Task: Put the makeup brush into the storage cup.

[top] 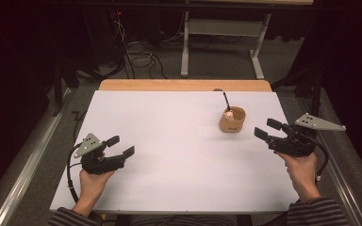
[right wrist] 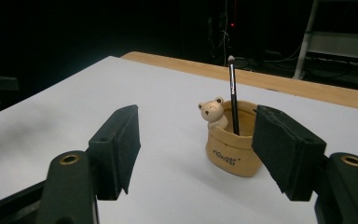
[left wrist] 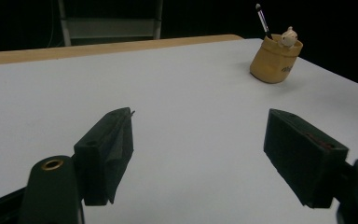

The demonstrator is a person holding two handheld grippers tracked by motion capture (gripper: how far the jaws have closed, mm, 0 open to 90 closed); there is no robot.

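Two grippers hovered over the white bench (top: 179, 155), each in one of the person's hands, and neither touched anything. The left gripper (top: 120, 146) sat near the front left of the bench with its fingers (left wrist: 106, 154) spread wide apart and nothing between them; the right gripper (top: 268, 128) sat near the right edge, its fingers (right wrist: 116, 144) also wide apart and empty. The thing in play looked to be the small tan cup (top: 232, 120), which stood upright on the right half of the bench, toward the far side, just ahead of the right gripper and well apart from the left one. A little bear figure (right wrist: 213, 112) perched at its rim, and a thin black brush (right wrist: 233, 93) stood in it, leaning slightly, bristles up. The likely next step was a reach by the right gripper for the brush or the cup. Several things could go wrong from there. The cup looked light and its sides soft, so a finger nudging the rim on the way in could push or tip it. The brush handle was thin and loose in the cup, so fingers closing off-centre might knock it aside rather than catch it. The bear, just beside the brush, could be bumped as well.
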